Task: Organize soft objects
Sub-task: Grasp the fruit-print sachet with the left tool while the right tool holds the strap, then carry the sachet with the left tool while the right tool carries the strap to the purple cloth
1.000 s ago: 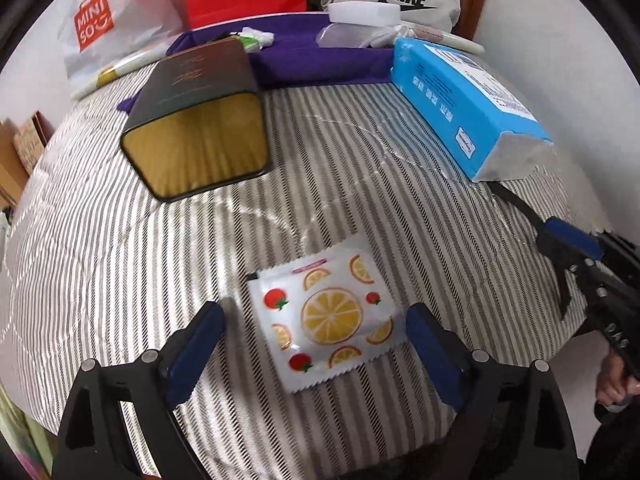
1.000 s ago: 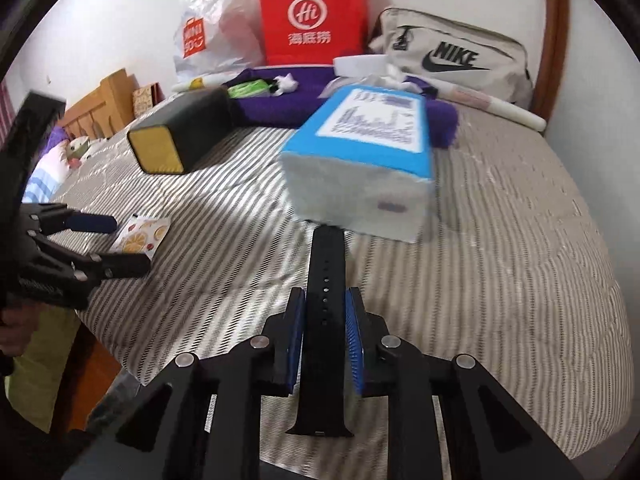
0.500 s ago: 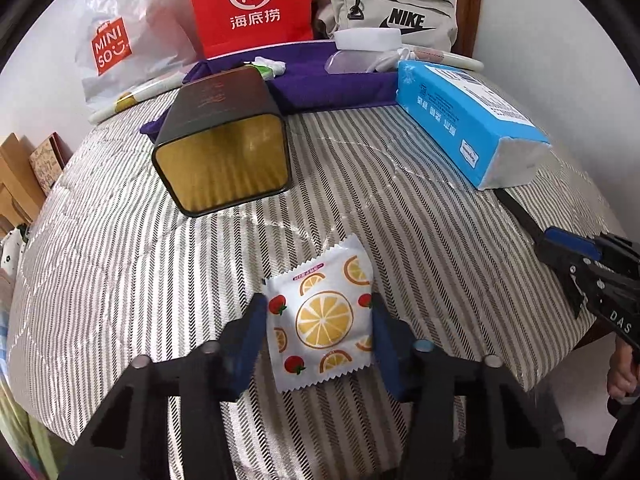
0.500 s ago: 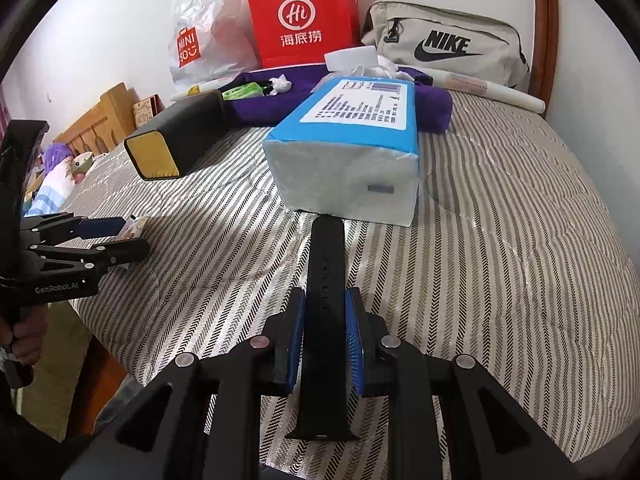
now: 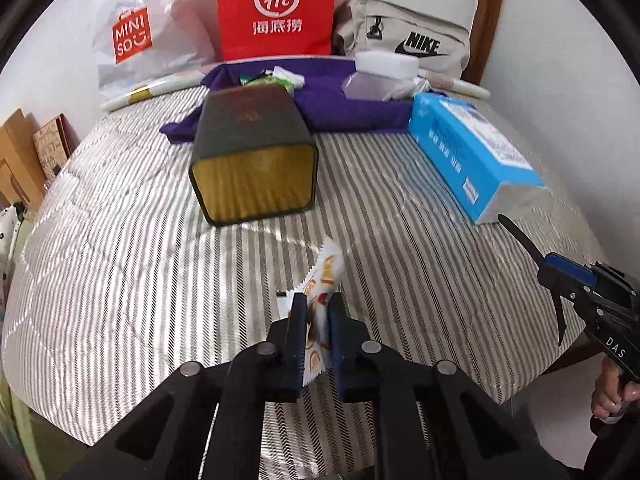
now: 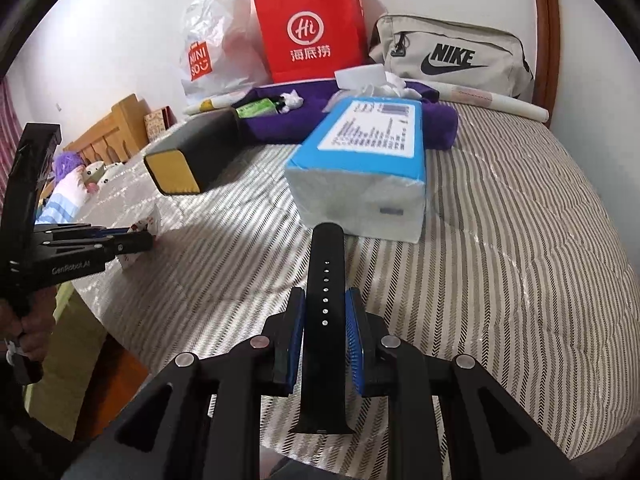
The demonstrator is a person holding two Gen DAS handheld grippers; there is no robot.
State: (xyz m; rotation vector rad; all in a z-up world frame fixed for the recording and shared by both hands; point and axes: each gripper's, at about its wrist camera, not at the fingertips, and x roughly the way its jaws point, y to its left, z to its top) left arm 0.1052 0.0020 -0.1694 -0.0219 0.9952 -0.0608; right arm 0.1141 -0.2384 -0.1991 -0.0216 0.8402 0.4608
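My left gripper [image 5: 314, 312] is shut on a white sachet [image 5: 325, 276] printed with orange slices, which stands crumpled on edge between the pads, just above the striped bedspread [image 5: 120, 280]. From the right wrist view the same sachet [image 6: 146, 224] shows at the tip of the left gripper [image 6: 140, 240]. My right gripper [image 6: 325, 320] is shut on a black watch strap [image 6: 326, 280] with a row of holes; the strap [image 5: 520, 236] sticks forward past the pads toward the blue tissue pack [image 6: 360, 168].
A dark tin with a gold inside [image 5: 252, 160] lies on its side mid-bed. A purple towel [image 5: 340, 108] holds small packets. A red paper bag [image 5: 276, 8], a white plastic bag [image 5: 140, 40] and a beige pouch [image 5: 400, 40] line the wall.
The left jaws have closed from wide open onto the sachet, folding it upright, and the left gripper has lifted slightly. The right gripper keeps its grip on the strap, nearly still.
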